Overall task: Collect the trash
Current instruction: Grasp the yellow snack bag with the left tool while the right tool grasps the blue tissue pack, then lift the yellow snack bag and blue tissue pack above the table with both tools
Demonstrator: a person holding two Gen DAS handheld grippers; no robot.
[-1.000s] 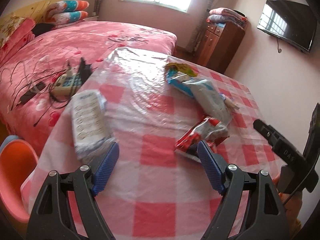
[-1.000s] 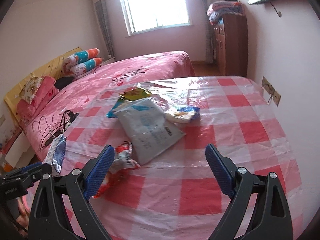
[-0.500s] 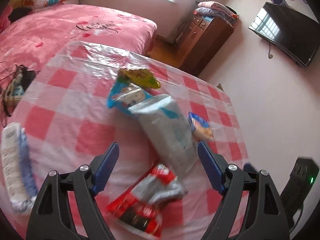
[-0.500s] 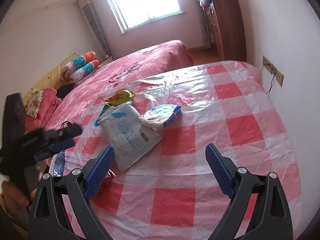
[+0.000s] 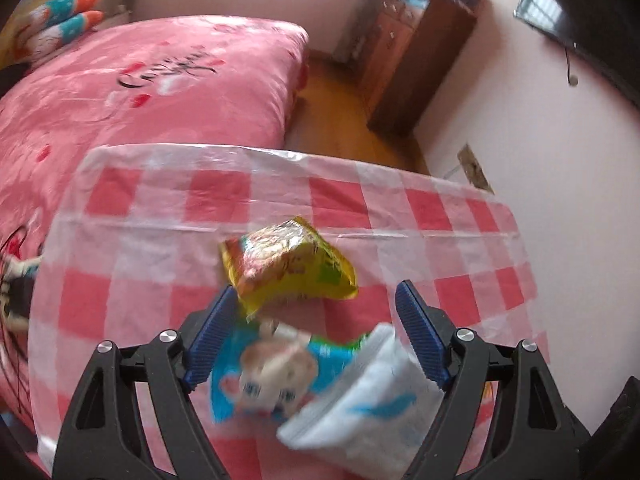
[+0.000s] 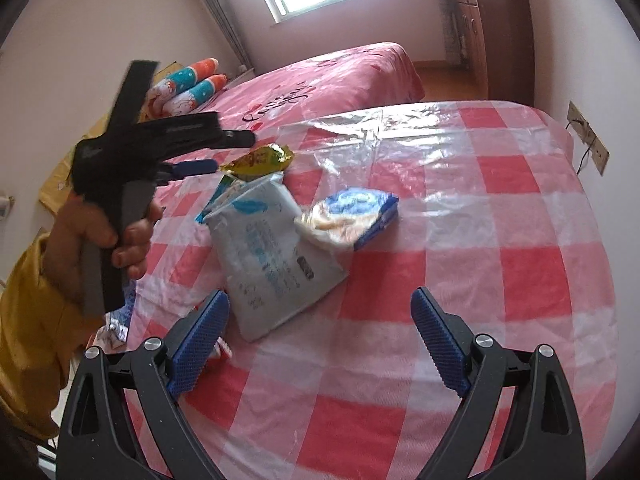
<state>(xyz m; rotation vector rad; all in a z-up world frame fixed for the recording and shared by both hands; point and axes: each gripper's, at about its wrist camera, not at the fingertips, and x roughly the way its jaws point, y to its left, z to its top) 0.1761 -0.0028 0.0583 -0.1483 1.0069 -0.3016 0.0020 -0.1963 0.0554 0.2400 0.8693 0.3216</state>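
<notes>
Trash lies on a red-and-white checked table (image 6: 520,208). A yellow snack wrapper (image 5: 288,264) lies just ahead of my open left gripper (image 5: 316,332); it also shows in the right wrist view (image 6: 260,160). Under the left gripper lie a blue cartoon wrapper (image 5: 264,376) and a white-and-blue pouch (image 5: 372,400). In the right wrist view the white pouch (image 6: 276,260) and a blue biscuit packet (image 6: 352,216) lie ahead of my open, empty right gripper (image 6: 320,332). A red wrapper (image 6: 222,350) peeks out by its left finger. The left gripper (image 6: 212,152) hovers over the yellow wrapper.
A pink bed (image 5: 140,80) stands beyond the table's far and left edges. A wooden cabinet (image 5: 416,60) stands by the far wall, with a wall socket (image 6: 588,140) at the right. Another wrapper (image 6: 120,316) lies at the table's left edge.
My left gripper has swung right and forward, past the red wrapper to the yellow and blue wrappers. My right gripper has moved slightly nearer the white pouch. Both stay open.
</notes>
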